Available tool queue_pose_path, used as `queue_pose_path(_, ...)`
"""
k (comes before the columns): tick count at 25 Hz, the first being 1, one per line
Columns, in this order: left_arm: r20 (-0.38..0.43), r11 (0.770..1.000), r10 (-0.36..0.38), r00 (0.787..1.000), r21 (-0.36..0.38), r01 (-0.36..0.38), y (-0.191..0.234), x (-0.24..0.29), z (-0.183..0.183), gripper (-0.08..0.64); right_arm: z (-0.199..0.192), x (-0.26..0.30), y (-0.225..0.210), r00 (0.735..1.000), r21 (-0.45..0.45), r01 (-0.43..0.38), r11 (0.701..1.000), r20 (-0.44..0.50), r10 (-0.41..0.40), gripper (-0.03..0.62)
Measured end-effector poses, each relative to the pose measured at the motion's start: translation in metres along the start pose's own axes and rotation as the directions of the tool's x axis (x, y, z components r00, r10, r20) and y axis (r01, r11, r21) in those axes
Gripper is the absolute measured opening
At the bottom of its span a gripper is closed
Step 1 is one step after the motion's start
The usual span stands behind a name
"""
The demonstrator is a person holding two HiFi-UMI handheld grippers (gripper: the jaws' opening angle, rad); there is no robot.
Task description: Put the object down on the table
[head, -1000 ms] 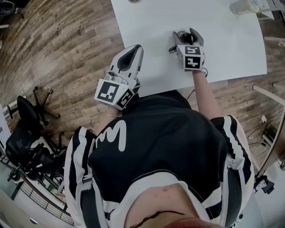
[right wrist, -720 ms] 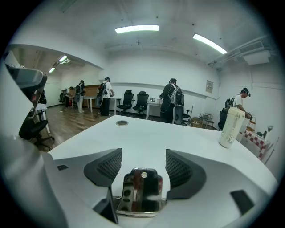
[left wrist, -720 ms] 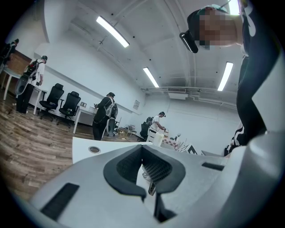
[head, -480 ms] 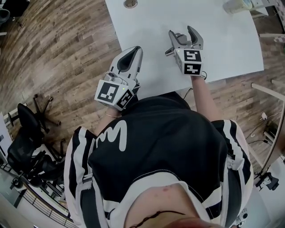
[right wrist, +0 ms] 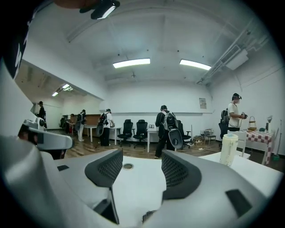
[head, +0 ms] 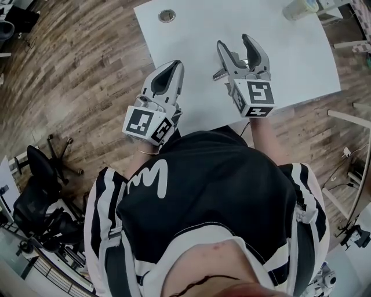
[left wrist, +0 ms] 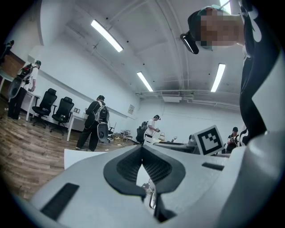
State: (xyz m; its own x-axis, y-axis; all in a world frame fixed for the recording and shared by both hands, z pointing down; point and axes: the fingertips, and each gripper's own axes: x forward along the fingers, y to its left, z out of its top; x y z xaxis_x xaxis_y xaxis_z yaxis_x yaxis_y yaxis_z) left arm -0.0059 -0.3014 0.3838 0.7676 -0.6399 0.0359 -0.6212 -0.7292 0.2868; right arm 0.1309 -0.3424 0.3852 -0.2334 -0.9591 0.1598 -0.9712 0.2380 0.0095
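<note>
Object for setting down: not held by either gripper and not identifiable with certainty; the sole loose item in view is a pale container [head: 300, 8], standing upright at the far right corner of the table [head: 191, 40], well apart from both grippers. In the right gripper view the container [right wrist: 229, 149] shows as a tall cylinder with a narrower top, to the right of and beyond the jaws. Left gripper [head: 170, 68]: jaws together, pads meeting with nothing between them [left wrist: 142, 151]; it hangs over the table's near left edge. Right gripper [head: 236, 45]: jaws wide apart, only bare white tabletop [right wrist: 133, 182] visible in the gap [right wrist: 141, 167]; it is raised over the near right part of the table. Fixed fitting: round grommet [head: 167, 15] set in the far left of the tabletop, also seen between the right jaws in the distance [right wrist: 128, 166]. Handling estimate, if the container is the object: probably light, thin-walled plastic, fairly stiff but liable to dent, smooth-sided and prone to tipping given its height; best taken across the mid-body with modest pressure, kept vertical. Status estimate: placing appears complete, nothing in hand. Surroundings: wood floor [head: 69, 69].
</note>
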Motion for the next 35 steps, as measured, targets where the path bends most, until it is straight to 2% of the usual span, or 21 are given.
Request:
queue_pose_path(2, 0.006, 1.000, -0.003, 1.000, 0.007, 0.003, 0.000, -0.001, 0.005, 0.005, 0.010, -0.005, 0.005, 0.999, 0.001, -0.012, 1.000, 0.031, 0.012, 0.249)
queue_pose_path(4, 0.010, 1.000, -0.001, 1.000, 0.018, 0.001, 0.000, -0.003, 0.011, 0.005, 0.015, -0.009, 0.009, 0.999, -0.009, -0.004, 1.000, 0.049, 0.005, 0.128)
queue_pose_path(5, 0.014, 1.000, -0.002, 1.000, 0.025, 0.002, 0.000, -0.003, 0.014, 0.003, 0.016, -0.010, 0.009, 0.998, -0.018, 0.005, 1.000, 0.056, -0.004, 0.114)
queue_pose_path(11, 0.048, 0.998, -0.029, 0.998, 0.050, 0.027, -0.008, 0.004, 0.027, 0.005, 0.024, -0.018, 0.010, 0.997, -0.009, 0.030, 1.000, 0.074, -0.029, 0.087)
queue_pose_path(20, 0.063, 0.996, -0.071, 0.996, 0.052, 0.067, -0.001, -0.006, 0.031, 0.004, 0.040, -0.021, 0.034, 0.992, -0.031, 0.053, 0.998, 0.115, -0.049, 0.048)
queue_pose_path(24, 0.059, 0.994, -0.094, 0.994, 0.057, 0.090, -0.002, -0.014, 0.025, 0.005, 0.039, -0.031, 0.047, 0.989, 0.014, 0.044, 0.999, 0.139, -0.045, 0.035)
queue_pose_path(31, 0.054, 0.988, -0.143, 0.988, 0.074, 0.139, -0.015, -0.023, 0.024, 0.005, 0.042, -0.053, 0.053, 0.984, 0.012, 0.088, 0.996, 0.154, -0.089, 0.032)
queue_pose_path(35, 0.062, 0.985, -0.158, 0.985, 0.082, 0.153, -0.027, -0.024, 0.024, 0.005, 0.040, -0.061, 0.054, 0.985, 0.022, 0.067, 0.998, 0.156, -0.069, 0.032)
